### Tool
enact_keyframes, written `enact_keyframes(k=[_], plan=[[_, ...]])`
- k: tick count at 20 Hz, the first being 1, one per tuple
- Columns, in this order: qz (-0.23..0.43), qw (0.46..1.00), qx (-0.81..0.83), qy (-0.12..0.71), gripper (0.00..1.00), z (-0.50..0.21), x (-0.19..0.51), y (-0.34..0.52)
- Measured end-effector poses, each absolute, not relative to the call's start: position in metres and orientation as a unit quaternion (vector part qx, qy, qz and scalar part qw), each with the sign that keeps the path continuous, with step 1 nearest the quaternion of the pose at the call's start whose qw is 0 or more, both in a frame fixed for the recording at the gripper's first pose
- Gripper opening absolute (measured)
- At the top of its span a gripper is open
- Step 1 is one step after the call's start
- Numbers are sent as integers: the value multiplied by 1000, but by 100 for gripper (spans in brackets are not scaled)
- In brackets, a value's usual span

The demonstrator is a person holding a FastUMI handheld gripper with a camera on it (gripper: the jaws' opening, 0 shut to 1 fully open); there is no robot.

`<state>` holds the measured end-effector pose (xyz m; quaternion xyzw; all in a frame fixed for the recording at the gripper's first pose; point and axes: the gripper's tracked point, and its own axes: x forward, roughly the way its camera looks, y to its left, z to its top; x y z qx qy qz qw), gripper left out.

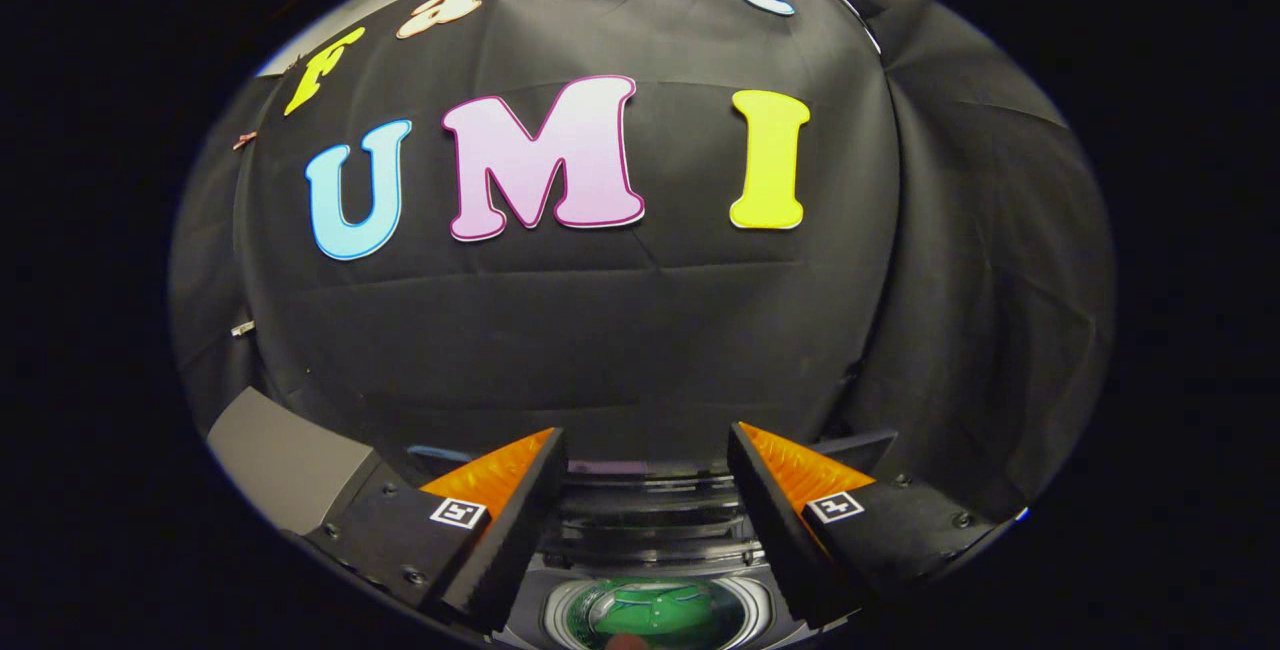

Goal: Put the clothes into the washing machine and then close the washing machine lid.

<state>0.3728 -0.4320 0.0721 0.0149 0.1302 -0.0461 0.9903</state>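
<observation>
My gripper [645,445] is open, its two fingers spread wide with nothing between them. It hangs above the washing machine [650,515]. Below and between the fingers I look down into the machine's round drum [560,615], where a green garment [655,610] lies. The raised lid [650,490] stands just beyond the drum's opening, between the fingers, and looks dark and glossy. The fingers hide the machine's sides.
A grey flat-topped block [275,455] sits to the left of the left finger. The black cloth wall [620,330] rises close behind the machine and folds round on the right.
</observation>
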Motion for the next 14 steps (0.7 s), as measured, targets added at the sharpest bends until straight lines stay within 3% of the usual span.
enact_keyframes(k=[11, 14], plan=[[-50, 980, -20, 193, 99, 32, 415, -445], [-47, 983, 12, 176, 99, 32, 409, -447]])
